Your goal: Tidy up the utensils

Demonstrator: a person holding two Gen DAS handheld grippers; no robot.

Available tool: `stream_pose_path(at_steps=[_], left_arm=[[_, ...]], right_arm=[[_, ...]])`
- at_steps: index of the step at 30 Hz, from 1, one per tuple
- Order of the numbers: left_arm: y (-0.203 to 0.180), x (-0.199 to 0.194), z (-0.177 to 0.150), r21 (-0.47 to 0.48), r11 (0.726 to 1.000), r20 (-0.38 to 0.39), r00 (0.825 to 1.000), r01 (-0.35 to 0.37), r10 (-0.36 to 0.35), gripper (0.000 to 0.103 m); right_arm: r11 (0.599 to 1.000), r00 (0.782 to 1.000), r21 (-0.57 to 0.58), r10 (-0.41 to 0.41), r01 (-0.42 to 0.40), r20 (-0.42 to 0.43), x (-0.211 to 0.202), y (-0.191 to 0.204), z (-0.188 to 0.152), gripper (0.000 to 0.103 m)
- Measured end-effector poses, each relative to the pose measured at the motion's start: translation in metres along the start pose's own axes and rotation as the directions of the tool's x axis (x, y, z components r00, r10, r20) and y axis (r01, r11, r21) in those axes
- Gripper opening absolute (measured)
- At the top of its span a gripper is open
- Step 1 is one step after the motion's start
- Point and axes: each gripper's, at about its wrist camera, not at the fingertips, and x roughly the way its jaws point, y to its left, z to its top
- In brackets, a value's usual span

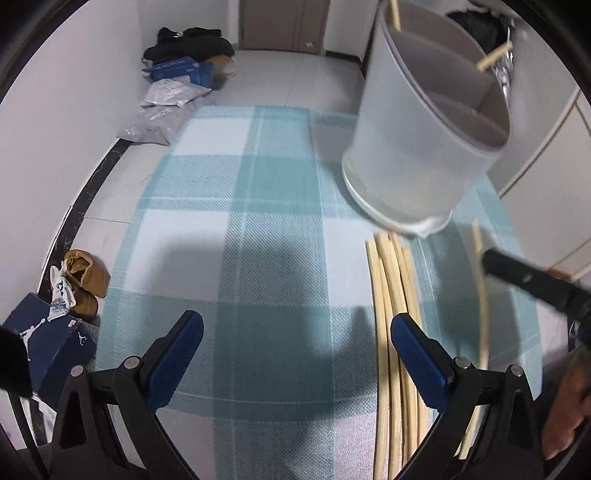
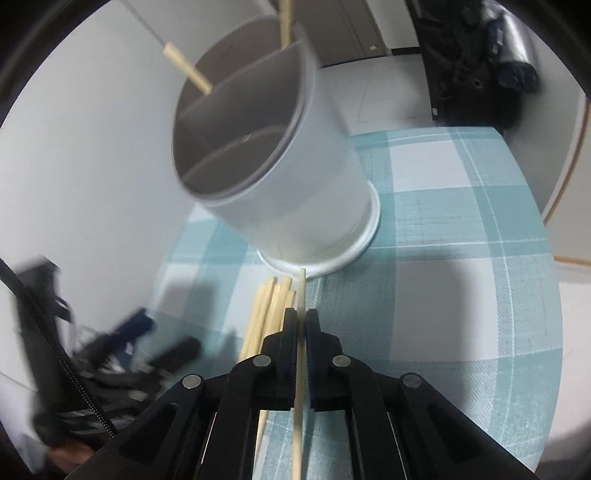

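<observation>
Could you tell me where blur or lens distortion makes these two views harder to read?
Left wrist view: the holder is softly smeared, the right gripper streaks, and fisheye bends the chopsticks. Right wrist view: the left gripper is heavily blurred, while the clamped chopstick stays sharp; the tablecloth curves at the edges.

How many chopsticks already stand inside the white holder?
2: both lean out of the white holder, one chopstick at its far-left rim, the other chopstick at the back rim. Shorter ones could be hidden inside.
</observation>
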Motion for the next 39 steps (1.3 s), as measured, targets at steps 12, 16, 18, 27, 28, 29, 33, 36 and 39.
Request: stream_pose_path(at_steps=[12,16,18,27,28,29,33,36,39], left_arm=[[-0.003,0.009,0.002,-0.003,0.999,-0.058,0.997,-0.046,0.046,0.1],[-0.003,0.008,0.003,-0.027,0.999,-0.054,0.998,-0.04,0.038,0.1],[-0.004,0.005,0.003,-0.029,0.999,-0.037,0.999,-0.039,0.038,0.1],[0.002,-0.02,0.006,-0.052,0.998,0.097,0.994,-0.038,0.043,0.1],[0.003,-0.021,0.007,-0.053,0.998,0.103,0.994,-0.038,0.043,0.1],[0.004,-0.022,0.008,-0.055,0.998,0.11,0.993,-0.038,0.044,0.1],[0.009,-0.027,0.009,-0.071,0.996,0.143,0.988,-0.048,0.057,0.1],[0.013,-0.025,0.011,-0.083,0.995,0.14,0.988,-0.051,0.062,0.1],[0.016,-0.025,0.012,-0.09,0.994,0.142,0.988,-0.055,0.068,0.1]], right_arm=[[0.998,0.998,0.055,-0.03,0.033,-0.049,-0.014,-0.027,-0.006,0.004],[0.997,0.996,0.026,-0.068,0.07,-0.059,-0.007,-0.025,-0.01,0.041],[0.995,0.995,-0.012,-0.099,0.099,-0.02,-0.012,-0.019,-0.01,0.053],[0.944,0.956,-0.246,-0.157,0.219,0.248,-0.048,0.028,-0.014,0.094],[0.932,0.948,-0.281,-0.147,0.227,0.281,-0.052,0.034,-0.017,0.099],[0.925,0.942,-0.298,-0.144,0.237,0.302,-0.053,0.038,-0.017,0.101],[0.912,0.939,-0.333,-0.13,0.239,0.317,-0.055,0.051,-0.016,0.103],[0.913,0.945,-0.335,-0.133,0.234,0.3,-0.052,0.053,-0.014,0.103],[0.921,0.957,-0.321,-0.138,0.219,0.257,-0.043,0.048,-0.011,0.103]])
